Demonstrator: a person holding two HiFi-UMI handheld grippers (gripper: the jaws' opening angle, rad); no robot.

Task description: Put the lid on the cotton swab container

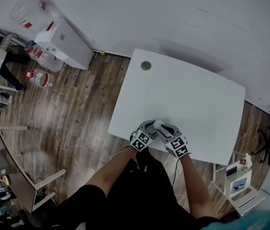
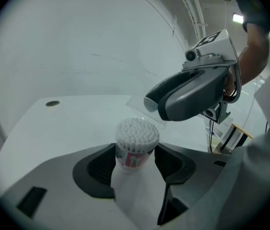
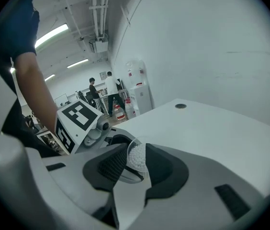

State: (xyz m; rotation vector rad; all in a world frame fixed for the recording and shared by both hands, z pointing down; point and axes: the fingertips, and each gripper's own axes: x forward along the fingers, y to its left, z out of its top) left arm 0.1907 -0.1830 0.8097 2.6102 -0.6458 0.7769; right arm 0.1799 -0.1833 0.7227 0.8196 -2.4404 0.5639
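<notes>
My left gripper is clenched on the cotton swab container, which stands upright between the dark pads with its white swab heads bare on top. My right gripper reaches in from two o'clock in the left gripper view, jaws closed on the clear lid. The lid hangs tilted just above the container, at about one o'clock from it, and is not seated. In the right gripper view the swab heads show through the lid. In the head view both tools meet near the six o'clock edge of the white table, and a round grommet sits toward its eleven o'clock corner
</notes>
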